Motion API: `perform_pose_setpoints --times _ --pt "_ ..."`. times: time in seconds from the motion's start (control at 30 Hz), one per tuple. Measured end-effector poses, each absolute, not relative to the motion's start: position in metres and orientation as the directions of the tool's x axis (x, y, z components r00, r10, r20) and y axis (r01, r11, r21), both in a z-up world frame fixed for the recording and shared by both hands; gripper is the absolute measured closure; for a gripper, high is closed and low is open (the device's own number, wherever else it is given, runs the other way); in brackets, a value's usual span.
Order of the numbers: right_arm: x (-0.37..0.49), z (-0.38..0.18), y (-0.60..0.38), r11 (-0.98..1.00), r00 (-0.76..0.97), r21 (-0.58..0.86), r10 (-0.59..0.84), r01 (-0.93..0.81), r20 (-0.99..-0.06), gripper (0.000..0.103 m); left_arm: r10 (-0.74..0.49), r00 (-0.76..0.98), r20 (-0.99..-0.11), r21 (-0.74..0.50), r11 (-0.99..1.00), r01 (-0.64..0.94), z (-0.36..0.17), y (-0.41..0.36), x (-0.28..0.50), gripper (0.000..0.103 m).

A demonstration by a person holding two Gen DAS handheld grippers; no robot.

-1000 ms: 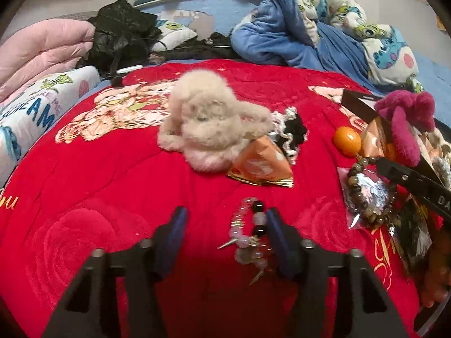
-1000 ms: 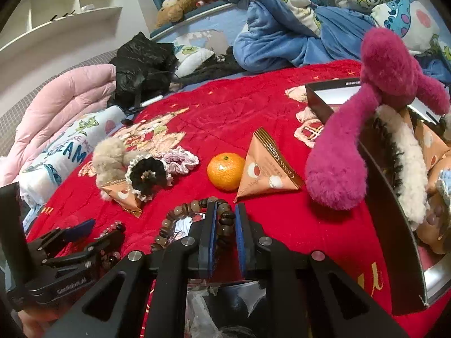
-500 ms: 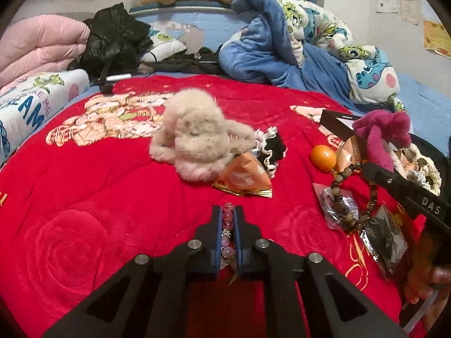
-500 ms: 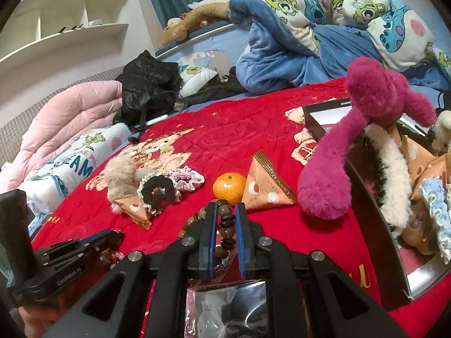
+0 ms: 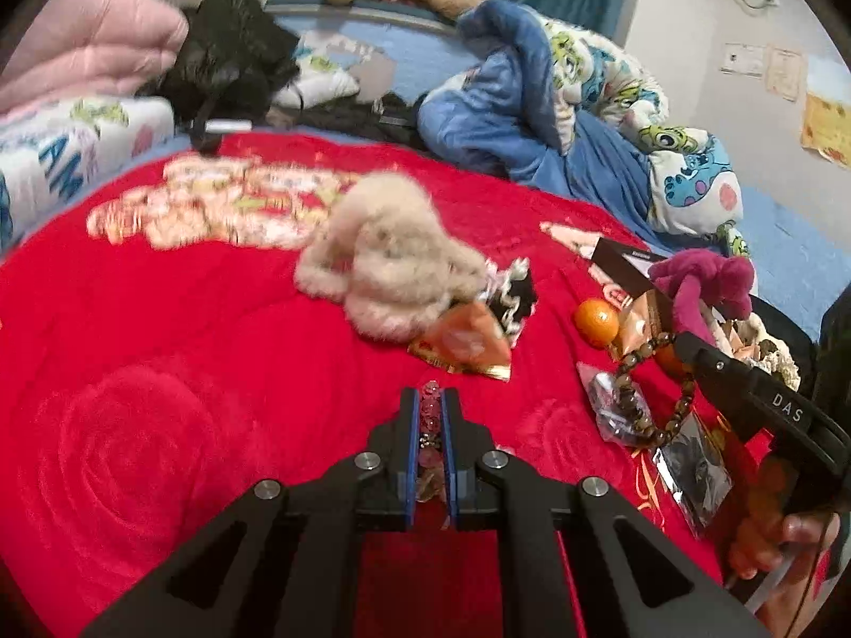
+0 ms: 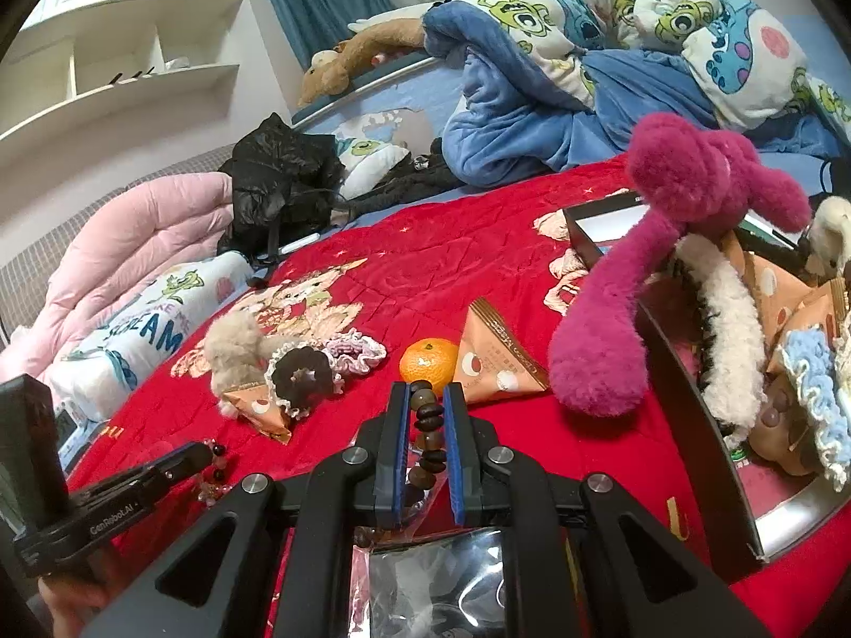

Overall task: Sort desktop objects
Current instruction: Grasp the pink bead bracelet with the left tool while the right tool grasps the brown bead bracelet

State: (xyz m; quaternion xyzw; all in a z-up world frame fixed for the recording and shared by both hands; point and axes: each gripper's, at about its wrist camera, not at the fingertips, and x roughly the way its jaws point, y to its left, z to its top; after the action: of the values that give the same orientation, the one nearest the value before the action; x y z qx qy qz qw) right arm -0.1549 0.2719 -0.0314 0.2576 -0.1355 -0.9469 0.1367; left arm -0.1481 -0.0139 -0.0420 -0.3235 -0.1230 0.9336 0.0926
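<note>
Red bedspread (image 6: 425, 276) cluttered. Box (image 6: 697, 372) part-filled. Left gripper (image 5: 430, 414) clamped on pink bracelet (image 5: 430, 409); right gripper (image 6: 426, 404) clamped on brown bracelet (image 6: 428, 414). Orange (image 6: 428, 364), snack packs, scrunchies, beige plush still loose.

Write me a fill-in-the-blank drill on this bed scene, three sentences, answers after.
1. The left tongs are shut on a bracelet of ___ beads.
2. The right tongs grip a brown bead bracelet just in front of the ___.
3. The magenta plush toy hangs over the edge of the ___.

Missing words: pink; orange; box
</note>
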Motion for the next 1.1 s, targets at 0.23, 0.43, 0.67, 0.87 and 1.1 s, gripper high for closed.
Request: perform_pose_setpoints --times 0.23,0.43,0.67,0.87,1.1 --pt "-0.155 -0.032 0.268 -0.93 -0.827 0.312 -0.326 0.194 -0.458 0.089 0.195 -0.735 -0.65 -0.186 -0.978 -0.094 -0.048 0.007 -0.153 0.08" --pt "-0.155 -0.031 0.267 -0.929 -0.825 0.317 -0.328 0.193 -0.46 0.089 0.161 -0.742 -0.65 -0.129 -0.986 -0.101 -0.046 0.014 -0.141 0.055" --pt "-0.155 -0.032 0.267 -0.929 -0.824 0.314 -0.329 0.195 -0.461 0.089 0.163 -0.733 -0.66 -0.142 -0.986 -0.092 -0.05 0.012 -0.145 0.085" --pt "-0.156 -0.032 0.268 -0.928 -0.825 0.32 -0.328 0.191 -0.46 0.089 0.197 -0.742 -0.641 -0.181 -0.978 -0.103 -0.049 0.008 -0.143 0.091" --pt "-0.153 -0.031 0.268 -0.926 -0.832 0.32 -0.332 0.199 -0.444 0.089 0.19 -0.761 -0.62 -0.175 -0.979 -0.102 -0.042 0.007 -0.139 0.093"
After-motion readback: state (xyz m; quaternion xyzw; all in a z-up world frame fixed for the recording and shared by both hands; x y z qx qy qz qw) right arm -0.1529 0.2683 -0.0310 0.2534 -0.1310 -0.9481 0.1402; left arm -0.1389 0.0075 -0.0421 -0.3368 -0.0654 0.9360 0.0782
